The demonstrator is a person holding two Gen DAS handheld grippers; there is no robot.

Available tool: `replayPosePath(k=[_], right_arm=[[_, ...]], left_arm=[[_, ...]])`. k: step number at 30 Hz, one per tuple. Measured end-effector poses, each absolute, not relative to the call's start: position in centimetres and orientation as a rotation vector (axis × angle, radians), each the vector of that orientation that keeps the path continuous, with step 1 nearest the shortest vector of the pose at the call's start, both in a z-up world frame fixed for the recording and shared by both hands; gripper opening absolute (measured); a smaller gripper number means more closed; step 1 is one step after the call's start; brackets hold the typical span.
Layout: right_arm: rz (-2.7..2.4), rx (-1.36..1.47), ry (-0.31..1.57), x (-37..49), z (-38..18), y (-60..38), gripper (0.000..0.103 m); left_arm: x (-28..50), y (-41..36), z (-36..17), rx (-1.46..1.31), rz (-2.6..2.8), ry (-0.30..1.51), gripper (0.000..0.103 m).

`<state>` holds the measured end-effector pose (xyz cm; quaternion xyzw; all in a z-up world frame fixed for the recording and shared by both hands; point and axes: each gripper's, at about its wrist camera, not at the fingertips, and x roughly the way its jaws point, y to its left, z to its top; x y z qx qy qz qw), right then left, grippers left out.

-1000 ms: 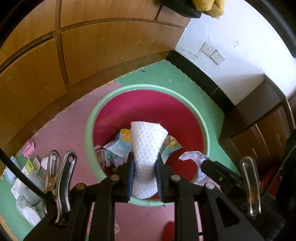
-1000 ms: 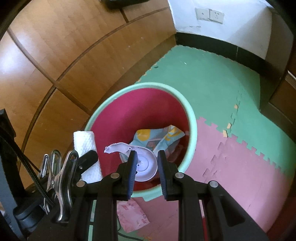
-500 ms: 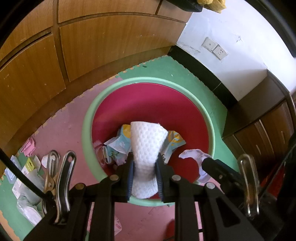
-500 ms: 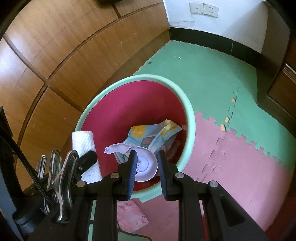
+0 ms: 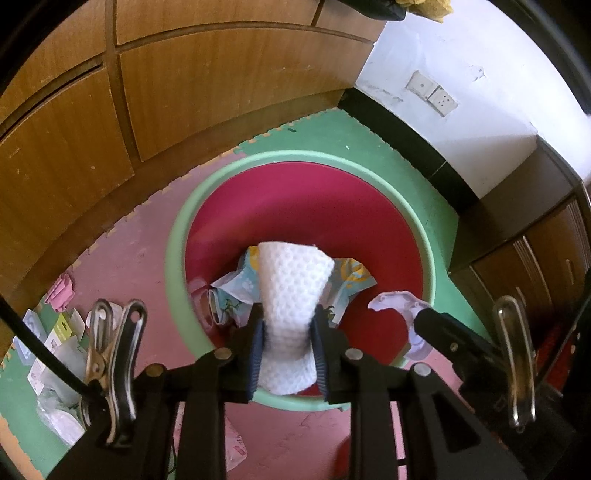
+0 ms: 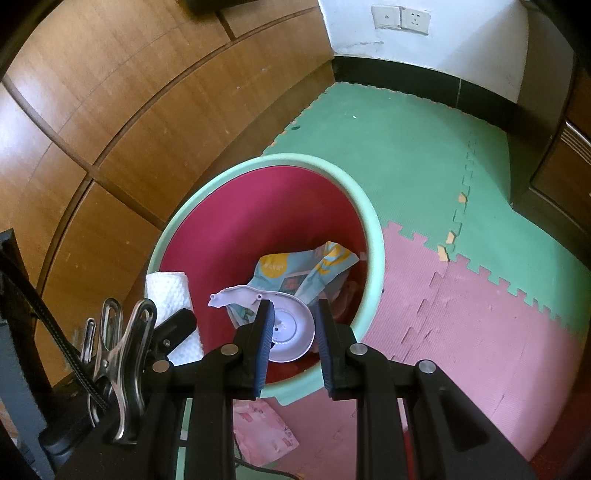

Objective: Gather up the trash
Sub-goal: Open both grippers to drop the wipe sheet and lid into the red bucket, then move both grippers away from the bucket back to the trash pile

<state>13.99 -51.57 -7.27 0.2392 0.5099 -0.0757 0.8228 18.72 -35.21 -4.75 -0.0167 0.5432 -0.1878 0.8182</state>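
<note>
A round bin with a pale green rim (image 5: pixel 173 266) and dark red inside stands on the foam floor mat, with a colourful wrapper (image 5: pixel 236 291) at its bottom. Over the bin's near edge my left gripper (image 5: pixel 288 317) pinches a white dimpled paper towel (image 5: pixel 295 273) at its waist while its jaws are opening. My right gripper (image 6: pixel 293 314) is shut on a pale lilac plastic disc piece (image 6: pixel 291 332), held above the same bin (image 6: pixel 373 229). The right wrist view shows the towel (image 6: pixel 168 291) at its left. The disc (image 5: pixel 391 299) appears at the right of the left wrist view.
Loose packets and wrappers (image 5: pixel 55 339) lie on the mat left of the bin, and a pink packet (image 6: pixel 258 432) lies in front of it. Wooden cabinet doors (image 5: pixel 74 147) stand behind, a dark cabinet (image 5: pixel 535 240) to the right, a white wall with sockets (image 6: pixel 399 18) beyond.
The bin has drifted a little up in the left wrist view, so more of its inside shows. Both grippers still hold their pieces over the bin.
</note>
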Motion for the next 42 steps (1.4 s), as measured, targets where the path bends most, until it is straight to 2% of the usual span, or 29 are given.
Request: replayPosePath(k=[6, 20, 31, 35, 42], right_arm=[[-0.163, 0.513, 1.080, 14.0, -7.2, -51.8, 0.024], [-0.162, 0.514, 1.079, 14.0, -7.2, -51.8, 0.023], [-0.164, 0.531, 1.083, 14.3, -7.2, -51.9, 0.024], [-0.170, 0.531, 1.087, 14.4, -7.4, -52.0, 0.030], [-0.155, 0.527, 1.081, 14.4, -7.1, -51.7, 0.032]], left_arm=[[18.6, -35.1, -4.7, -0.018, -0.380, 1.157, 0.036], [18.9, -34.6, -5.0, -0.040, -0.386, 1.191, 0.044], [18.8, -34.6, -4.8, -0.032, -0.371, 1.186, 0.044], [19.0, -34.3, -4.8, -0.041, -0.356, 1.187, 0.044], [18.9, -33.8, -4.6, -0.034, -0.353, 1.183, 0.044]])
